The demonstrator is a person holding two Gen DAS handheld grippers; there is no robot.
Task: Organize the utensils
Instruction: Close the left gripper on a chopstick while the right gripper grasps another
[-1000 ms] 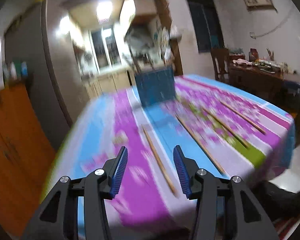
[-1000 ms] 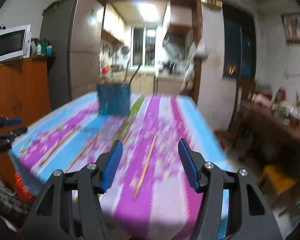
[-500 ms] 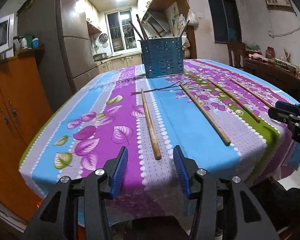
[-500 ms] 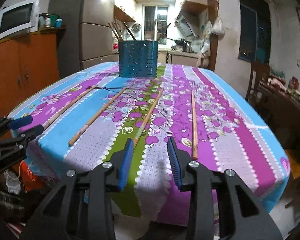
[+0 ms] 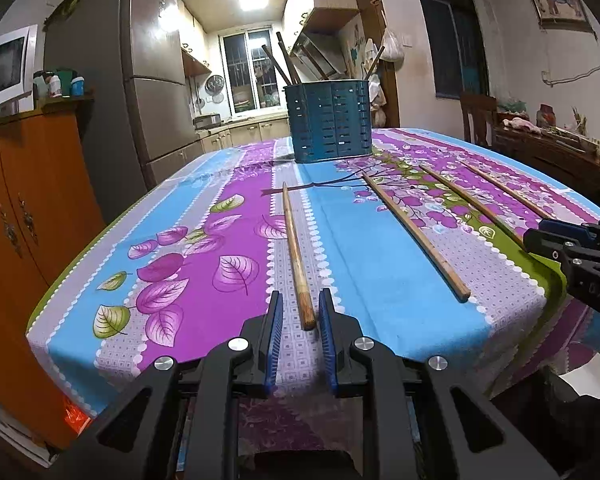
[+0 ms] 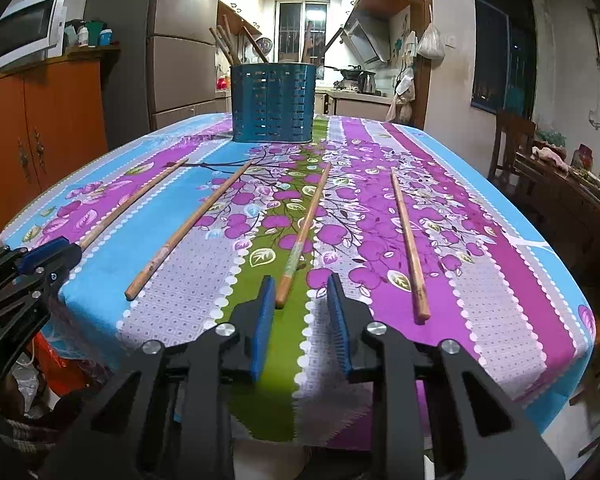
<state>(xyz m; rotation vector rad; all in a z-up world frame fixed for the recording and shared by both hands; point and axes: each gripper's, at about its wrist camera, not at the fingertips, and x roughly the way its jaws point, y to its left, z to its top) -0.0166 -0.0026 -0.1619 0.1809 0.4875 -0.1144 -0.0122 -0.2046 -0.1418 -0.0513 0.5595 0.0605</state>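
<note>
You have the left gripper (image 5: 299, 316) parted around the near end of the leftmost chopstick (image 5: 294, 240) at lower centre, and the right gripper (image 6: 300, 294) open just short of another chopstick (image 6: 306, 224), both aimed at the blue holder (image 6: 273, 102) at upper centre.

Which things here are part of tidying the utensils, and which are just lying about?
Part of the job: four loose chopsticks on the tablecloth; blue holder; left claw; right claw.
Just there: microwave; fridge; orange cabinet.
</note>
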